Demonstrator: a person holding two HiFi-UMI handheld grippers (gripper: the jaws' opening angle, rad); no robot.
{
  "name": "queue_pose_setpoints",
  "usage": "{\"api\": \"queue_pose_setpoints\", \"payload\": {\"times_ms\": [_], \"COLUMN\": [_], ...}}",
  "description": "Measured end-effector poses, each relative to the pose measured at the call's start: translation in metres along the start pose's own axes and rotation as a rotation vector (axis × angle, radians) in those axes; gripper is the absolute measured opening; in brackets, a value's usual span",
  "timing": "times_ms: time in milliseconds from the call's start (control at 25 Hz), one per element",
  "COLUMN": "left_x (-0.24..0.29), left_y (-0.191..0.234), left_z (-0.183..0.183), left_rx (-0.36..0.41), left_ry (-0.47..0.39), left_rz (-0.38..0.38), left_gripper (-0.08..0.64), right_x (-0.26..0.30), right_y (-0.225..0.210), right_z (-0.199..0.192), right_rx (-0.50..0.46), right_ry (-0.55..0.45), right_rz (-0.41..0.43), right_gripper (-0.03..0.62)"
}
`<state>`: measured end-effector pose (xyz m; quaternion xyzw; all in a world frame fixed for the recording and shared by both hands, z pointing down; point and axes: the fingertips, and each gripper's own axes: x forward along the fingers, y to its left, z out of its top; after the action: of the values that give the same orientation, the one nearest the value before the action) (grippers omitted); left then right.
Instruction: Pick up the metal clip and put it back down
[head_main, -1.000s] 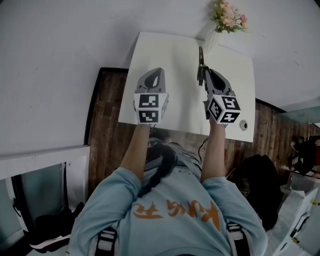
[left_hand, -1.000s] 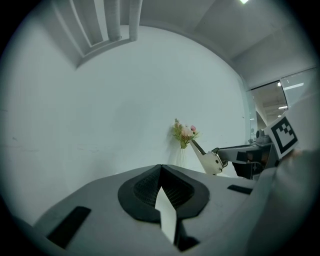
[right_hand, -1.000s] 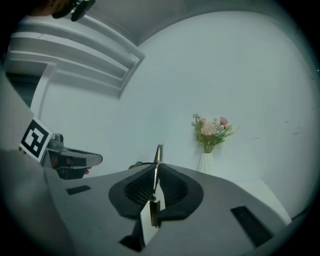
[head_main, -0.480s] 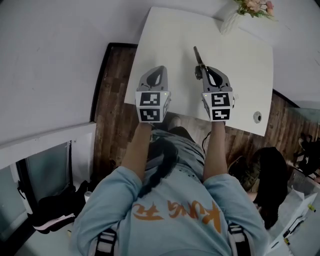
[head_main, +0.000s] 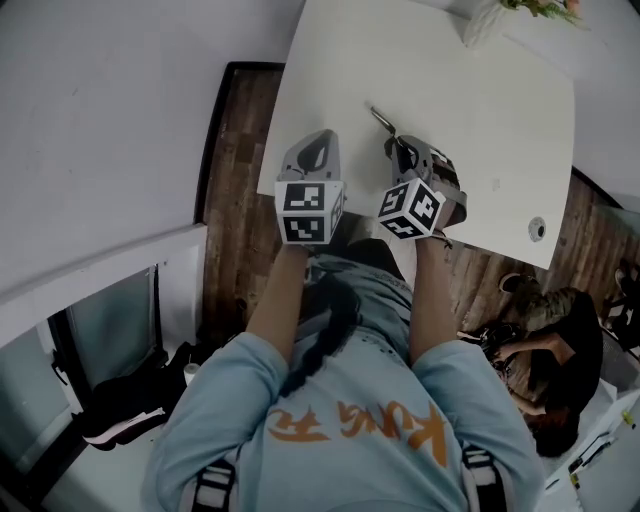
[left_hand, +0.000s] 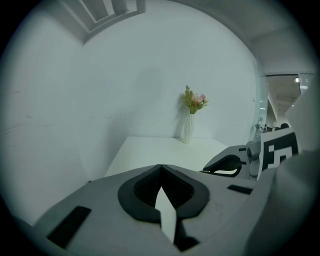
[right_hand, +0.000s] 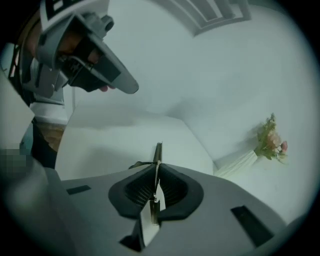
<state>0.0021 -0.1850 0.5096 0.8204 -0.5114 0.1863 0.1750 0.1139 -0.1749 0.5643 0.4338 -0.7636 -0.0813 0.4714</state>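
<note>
Floorboards (head_main: 235, 150) edge table (head_main: 330, 90); right hand-held gripper (right_hand: 156, 174) clamps metal clip (right_hand: 158, 151), left hand-held gripper (left_hand: 160, 170) closed.

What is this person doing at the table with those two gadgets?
A person holds a two-jaw gripper in each hand over a white table. The right gripper is shut on a metal clip, sticking out past its jaws. The left gripper is shut and empty beside it. A vase of flowers stands at the far edge.

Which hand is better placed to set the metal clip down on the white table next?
Right. The right tool is shut on the metal clip, which sticks out past its tips over the table. The left tool is shut with nothing between its jaws.
</note>
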Motion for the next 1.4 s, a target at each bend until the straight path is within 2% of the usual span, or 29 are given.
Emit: {"api": "queue_pose_setpoints", "payload": {"times_ms": [120, 400, 560, 640, 720, 800, 880, 960, 1120, 1240, 1400], "left_x": [0.004, 0.011, 0.018, 0.021, 0.023, 0.026, 0.027, 0.027, 0.028, 0.029, 0.025], "left_y": [0.003, 0.013, 0.006, 0.0, -0.002, -0.003, -0.005, -0.007, -0.015, -0.025, -0.04], "left_z": [-0.003, -0.001, 0.004, 0.007, 0.01, 0.013, 0.02, 0.031, 0.06, 0.086, 0.121], "left_rx": [0.008, 0.01, 0.012, 0.019, 0.022, 0.022, 0.02, 0.018, 0.016, 0.015, 0.019], "left_ry": [0.013, 0.018, 0.013, 0.006, -0.001, -0.012, -0.031, -0.054, -0.121, -0.182, -0.262], "left_rz": [0.007, 0.026, 0.013, 0.004, 0.005, 0.008, 0.006, 0.004, -0.013, -0.035, -0.075], "left_gripper": [0.016, 0.016, 0.017, 0.016, 0.017, 0.016, 0.017, 0.015, 0.016, 0.015, 0.016], "right_x": [0.011, 0.025, 0.027, 0.028, 0.028, 0.026, 0.019, 0.01, -0.016, -0.036, -0.06], "right_y": [0.012, 0.03, 0.041, 0.045, 0.046, 0.044, 0.031, 0.008, -0.056, -0.099, -0.141], "right_z": [-0.003, -0.006, -0.008, -0.01, -0.011, -0.01, -0.005, 0.005, 0.027, 0.033, 0.04], "right_rx": [-0.048, -0.038, -0.003, 0.057, 0.169, 0.287, 0.402, 0.489, 0.661, 0.723, 0.762], "right_ry": [0.031, 0.062, 0.058, 0.042, 0.008, -0.031, -0.088, -0.157, -0.331, -0.426, -0.502], "right_rz": [0.009, 0.053, 0.114, 0.145, 0.185, 0.237, 0.264, 0.25, 0.161, 0.072, -0.014], "right_gripper": [0.037, 0.046, 0.075, 0.096, 0.12, 0.185, 0.187, 0.194, 0.116, 0.036, 0.014]}}
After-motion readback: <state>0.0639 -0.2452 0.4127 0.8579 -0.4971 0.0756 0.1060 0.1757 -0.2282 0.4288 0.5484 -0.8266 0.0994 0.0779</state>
